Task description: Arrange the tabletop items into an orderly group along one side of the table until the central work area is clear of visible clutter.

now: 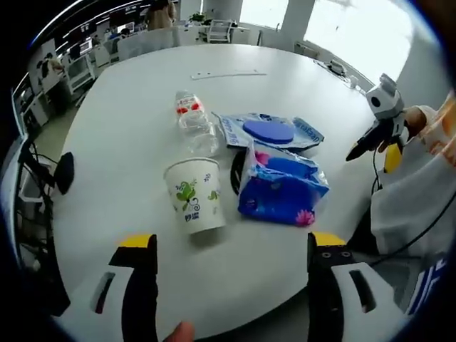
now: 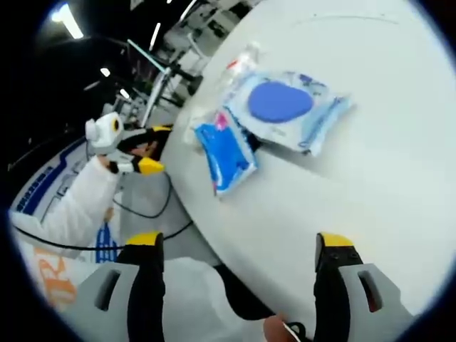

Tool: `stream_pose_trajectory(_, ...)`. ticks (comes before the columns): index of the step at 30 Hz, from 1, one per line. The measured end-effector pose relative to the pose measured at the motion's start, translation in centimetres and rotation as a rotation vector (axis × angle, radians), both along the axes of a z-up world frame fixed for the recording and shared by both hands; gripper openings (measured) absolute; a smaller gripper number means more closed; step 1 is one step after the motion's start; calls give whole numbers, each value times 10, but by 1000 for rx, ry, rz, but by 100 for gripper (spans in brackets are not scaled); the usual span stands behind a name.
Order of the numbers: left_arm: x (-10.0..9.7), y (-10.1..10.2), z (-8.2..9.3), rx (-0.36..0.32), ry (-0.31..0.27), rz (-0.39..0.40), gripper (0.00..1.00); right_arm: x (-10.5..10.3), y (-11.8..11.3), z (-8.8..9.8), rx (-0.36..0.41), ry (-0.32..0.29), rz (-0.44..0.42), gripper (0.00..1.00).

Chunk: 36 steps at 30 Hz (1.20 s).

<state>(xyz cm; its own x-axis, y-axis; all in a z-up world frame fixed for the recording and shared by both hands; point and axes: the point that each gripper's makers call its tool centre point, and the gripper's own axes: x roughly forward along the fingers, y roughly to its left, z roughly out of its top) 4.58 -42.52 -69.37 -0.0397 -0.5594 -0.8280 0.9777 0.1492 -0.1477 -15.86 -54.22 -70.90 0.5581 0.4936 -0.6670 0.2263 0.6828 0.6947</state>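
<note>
With both jaws spread wide and empty, the left gripper [image 1: 226, 267] hovers just short of the cup [image 1: 194, 194] beside the tissues [image 1: 281, 184], so I'd straddle the cup low, while the right gripper [image 2: 237, 267] waits open off the table [image 2: 370, 171] edge.

The desk [image 1: 285, 78] is plain white. The paper cup [image 1: 194, 195] is white with green leaf prints. The tissue pack [image 1: 281, 185] is bright blue with pink flowers, the wet-wipe pack [image 1: 269, 131] pale blue and white with a dark blue oval lid. The clear bottle [image 1: 191, 117] carries a red-and-white label. Each gripper [image 1: 228, 249] has black jaws capped in yellow on a white body.
</note>
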Motion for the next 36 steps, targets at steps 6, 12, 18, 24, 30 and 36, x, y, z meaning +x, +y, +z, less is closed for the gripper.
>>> stream_pose_trajectory(6,-5,-9,4,-44,33,39,87,-3,2,0,36,6,-18,85)
stream_pose_trajectory(12,-7,-8,1,-27,37,37,85,-4,1,0,32,5,-13,84)
stream_pose_trajectory(18,-7,-10,4,-44,45,48,85,-3,2,2,74,8,-46,83)
stream_pose_trajectory(24,-6,-3,-1,-12,38,44,85,-3,4,1,67,8,-26,83)
stream_pose_trajectory(30,-5,3,-6,8,36,39,85,-2,6,1,71,8,-23,83)
stream_pose_trajectory(36,-8,-2,-5,-24,70,75,85,-3,4,1,146,21,-92,82)
